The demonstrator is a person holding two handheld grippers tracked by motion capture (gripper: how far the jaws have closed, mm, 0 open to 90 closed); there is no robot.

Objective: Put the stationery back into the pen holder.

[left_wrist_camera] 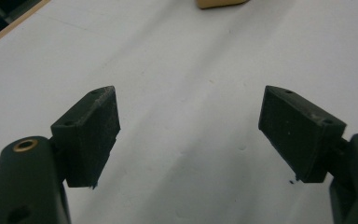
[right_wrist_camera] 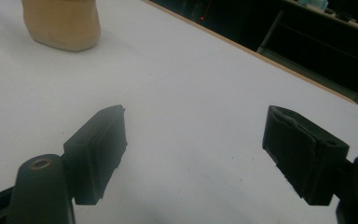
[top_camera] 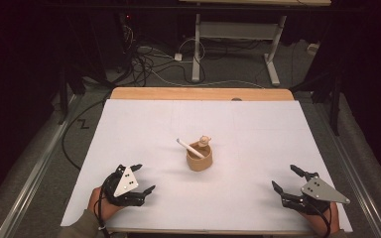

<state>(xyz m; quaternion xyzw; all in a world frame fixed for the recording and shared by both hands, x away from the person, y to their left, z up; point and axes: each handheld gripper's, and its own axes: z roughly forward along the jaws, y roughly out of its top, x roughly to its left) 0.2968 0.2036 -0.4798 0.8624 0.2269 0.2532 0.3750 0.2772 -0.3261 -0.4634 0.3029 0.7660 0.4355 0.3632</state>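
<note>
Your left gripper [top_camera: 140, 178] and right gripper [top_camera: 286, 179] both rest near the table's [top_camera: 258, 94] front edge, jaws spread wide and empty, flanking the tan cup [top_camera: 199, 159] at the centre, which holds a white stick [top_camera: 189, 148] leaning out leftward, so either hand looks free to reach in.

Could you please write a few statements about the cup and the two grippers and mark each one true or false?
1. The left gripper is open with nothing between its jaws. True.
2. The right gripper is shut on the white stick. False: it is open and empty, well apart from the stick.
3. The tan cup stands upright near the middle of the white sheet. True.
4. The white stick lies flat on the sheet. False: it leans out of the cup.
</note>
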